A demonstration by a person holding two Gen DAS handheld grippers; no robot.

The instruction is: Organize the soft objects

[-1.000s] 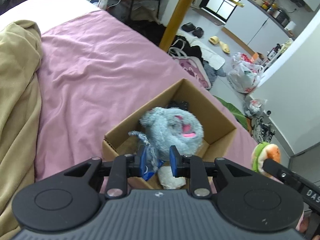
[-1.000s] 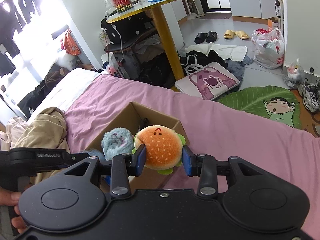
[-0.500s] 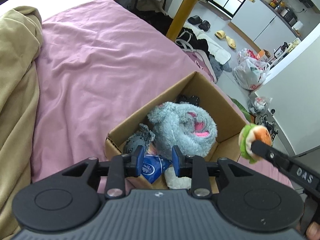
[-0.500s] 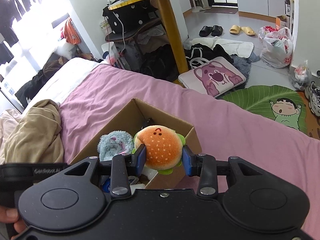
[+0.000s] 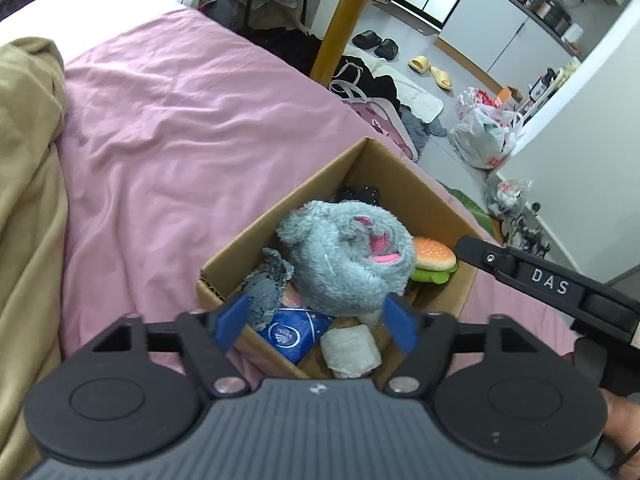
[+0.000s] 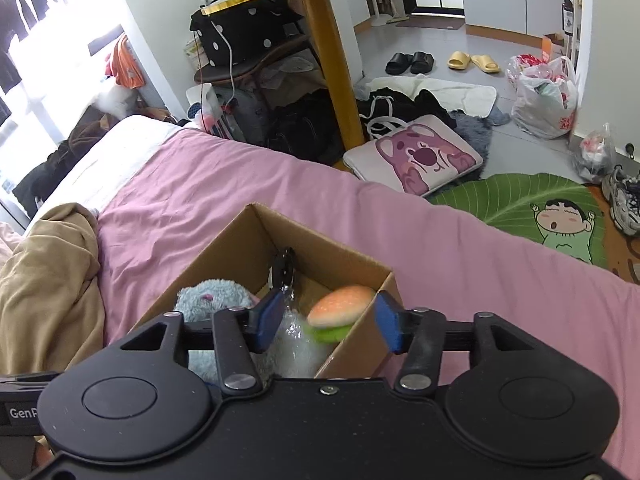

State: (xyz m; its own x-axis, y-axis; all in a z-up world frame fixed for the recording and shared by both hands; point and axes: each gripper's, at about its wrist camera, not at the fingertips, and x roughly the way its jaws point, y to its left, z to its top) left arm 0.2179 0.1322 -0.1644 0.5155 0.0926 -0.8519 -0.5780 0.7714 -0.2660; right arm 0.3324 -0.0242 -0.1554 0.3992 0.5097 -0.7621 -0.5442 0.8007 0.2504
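Two hand-held grippers hover over an open brown cardboard box [image 5: 396, 184] that sits on a bed w/ a wrinkled pink sheet [image 5: 168, 128]. Left hand-held gripper [image 5: 316, 322]: blue-padded fingers spread wide apart, nothing between them, poised above the box's near corner. Right hand-held gripper [image 6: 328, 322]: fingers also spread apart, empty, above the box's right wall.

Round plush hamburger toy w/ orange bun and green lettuce edge [image 6: 340, 310] lies inside the box against the right wall, touching neither pad of the right gripper. In the left wrist view the same burger [image 5: 434, 262] sits tucked just beside a fluffy grey-blue plush animal w/ pink mouth [image 5: 348, 256], which fills the middle of the box. Also in the box: small grey felt-like plush piece [image 5: 266, 284] near the front-left wall, blue foil packet w/ white logo [image 5: 294, 334], white rolled soft item [image 5: 350, 352] at the near end, dark object [image 5: 358, 194] in the far corner, too small to identify.

Tan blanket [image 5: 28, 200] bunched on the bed, left of the box, apart from it. Right gripper's black arm marked "DAS" [image 5: 548, 284] crosses the right side of the left view
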